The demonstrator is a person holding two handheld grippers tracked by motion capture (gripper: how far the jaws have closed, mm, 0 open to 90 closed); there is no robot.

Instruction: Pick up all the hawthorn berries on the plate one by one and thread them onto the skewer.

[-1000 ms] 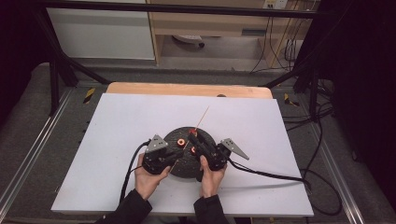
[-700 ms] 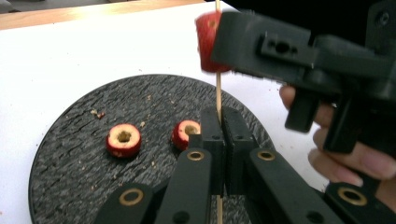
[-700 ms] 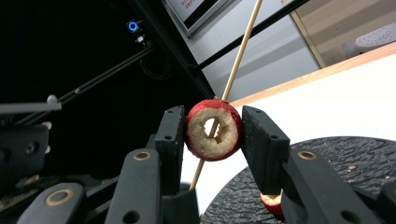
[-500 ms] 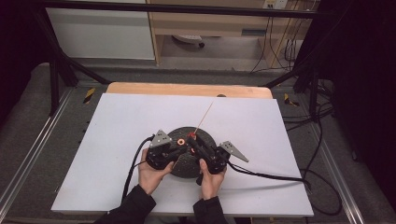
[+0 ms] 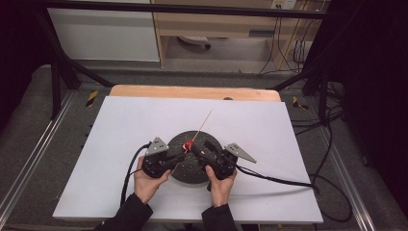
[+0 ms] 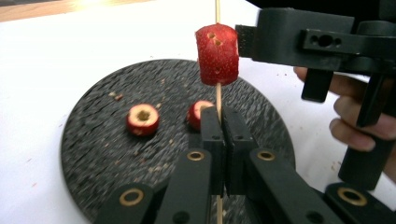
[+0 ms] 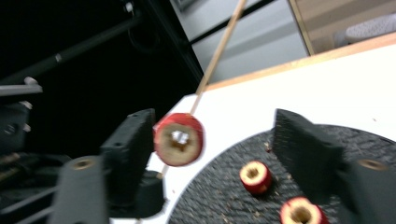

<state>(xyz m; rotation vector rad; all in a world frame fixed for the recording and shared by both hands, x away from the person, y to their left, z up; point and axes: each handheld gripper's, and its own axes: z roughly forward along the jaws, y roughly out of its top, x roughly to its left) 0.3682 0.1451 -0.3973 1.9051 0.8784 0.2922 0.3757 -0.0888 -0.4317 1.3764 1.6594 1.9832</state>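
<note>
A thin wooden skewer (image 6: 218, 95) stands between the jaws of my left gripper (image 6: 223, 126), which is shut on its lower part. A red fruit piece (image 6: 217, 53) with a cored middle is threaded on the skewer above that grip. My right gripper (image 7: 215, 130) has just been opening; the threaded fruit piece (image 7: 179, 138) sits between its jaws, close beside one jaw and well apart from the other. In the high view both grippers meet over a round black plate (image 5: 192, 171), and the skewer (image 5: 204, 121) slants up and away from them.
Two more cored red fruit pieces (image 6: 143, 119) (image 6: 200, 113) lie on the black plate (image 6: 93, 154) among crumbs. The plate rests on a white board (image 5: 115, 130) over a wooden table. Cables (image 5: 269, 178) trail from the grippers to the right and left.
The right gripper's jaws have spread apart around the fruit piece on the skewer. Both hands have stayed over the plate, the left one shifting only slightly.
</note>
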